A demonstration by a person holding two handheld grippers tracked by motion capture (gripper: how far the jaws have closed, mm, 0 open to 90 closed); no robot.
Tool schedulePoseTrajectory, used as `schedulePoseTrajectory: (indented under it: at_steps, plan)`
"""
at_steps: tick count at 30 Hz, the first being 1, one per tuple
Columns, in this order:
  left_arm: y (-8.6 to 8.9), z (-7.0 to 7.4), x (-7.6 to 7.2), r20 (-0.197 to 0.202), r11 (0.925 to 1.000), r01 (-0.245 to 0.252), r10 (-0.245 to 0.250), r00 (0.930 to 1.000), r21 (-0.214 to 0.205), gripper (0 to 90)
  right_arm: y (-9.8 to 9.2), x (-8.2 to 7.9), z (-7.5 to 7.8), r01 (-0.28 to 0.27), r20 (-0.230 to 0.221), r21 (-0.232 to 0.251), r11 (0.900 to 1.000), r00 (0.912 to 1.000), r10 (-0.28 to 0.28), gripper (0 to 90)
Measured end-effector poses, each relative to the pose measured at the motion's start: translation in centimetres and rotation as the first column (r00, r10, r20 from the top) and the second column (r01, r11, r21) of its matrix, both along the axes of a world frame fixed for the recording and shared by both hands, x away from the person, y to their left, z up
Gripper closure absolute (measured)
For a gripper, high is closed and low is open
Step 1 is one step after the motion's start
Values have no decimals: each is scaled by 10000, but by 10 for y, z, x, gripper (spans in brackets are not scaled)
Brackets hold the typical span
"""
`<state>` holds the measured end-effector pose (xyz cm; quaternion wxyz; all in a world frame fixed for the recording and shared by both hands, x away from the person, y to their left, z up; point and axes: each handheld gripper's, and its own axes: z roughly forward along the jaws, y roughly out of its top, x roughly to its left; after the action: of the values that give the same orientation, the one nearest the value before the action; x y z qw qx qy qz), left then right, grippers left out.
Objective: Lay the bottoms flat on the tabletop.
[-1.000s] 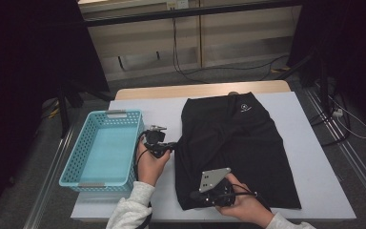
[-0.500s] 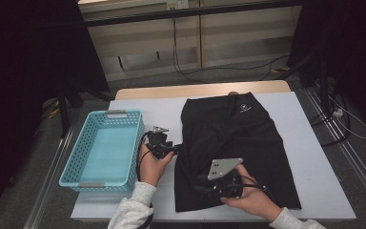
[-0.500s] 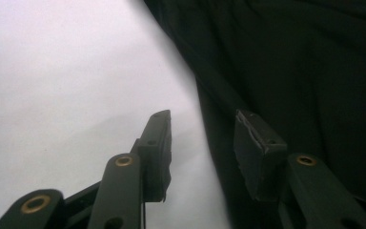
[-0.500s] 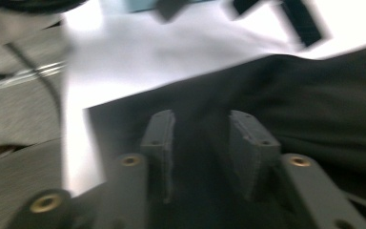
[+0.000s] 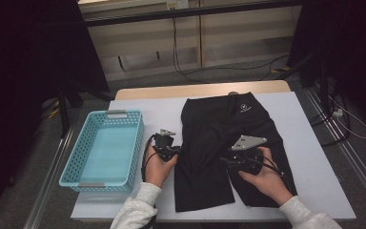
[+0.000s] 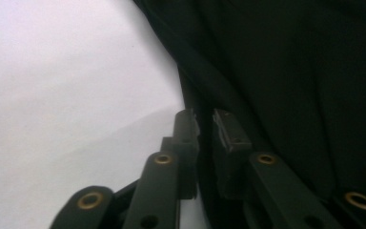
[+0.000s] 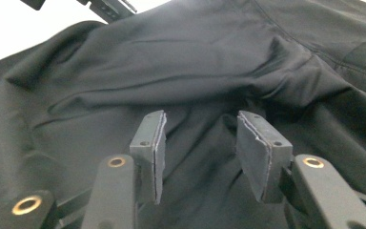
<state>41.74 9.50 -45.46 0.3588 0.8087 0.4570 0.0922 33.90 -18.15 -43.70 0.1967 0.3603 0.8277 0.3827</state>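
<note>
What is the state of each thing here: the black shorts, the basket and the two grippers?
Black shorts: spread on the table, wrinkled in the middle.
Blue basket: upright, nothing inside, beside the shorts.
Left gripper: at the shorts' left edge, jaws nearly shut after closing; whether they pinch the cloth I cannot tell.
Right gripper: over the middle of the shorts, jaws apart after opening, pads not pressing the cloth.
</note>
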Motion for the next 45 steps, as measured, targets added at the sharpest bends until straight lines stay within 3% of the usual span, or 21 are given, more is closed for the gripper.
schedulePoseTrajectory:
  at_steps: [4,12,24,34,42,45]
  plan:
    - [-2,0,0,-171,9998,-96,93,9998,-180,895,-2,4,-3,132,-119,6,9999,9998,-132,531]
    - [3,1,1,-526,9983,-266,239,9983,-513,900,-7,5,-5,88,-294,77,9999,9995,-85,492]
    - [15,11,1,-443,9965,-345,312,9985,-758,900,-3,4,-8,-55,-333,-8,10000,9994,55,460]
    - [22,15,1,-310,9945,-537,511,9982,-901,900,11,4,-12,-343,-377,-188,9992,9987,336,464]
    - [21,13,1,-340,9943,-542,513,9981,-919,900,26,6,-21,-516,-569,-675,9964,9972,478,519]
    - [22,14,1,-336,9945,-526,497,9982,-910,900,25,7,-23,-554,-710,-472,9973,9961,520,636]
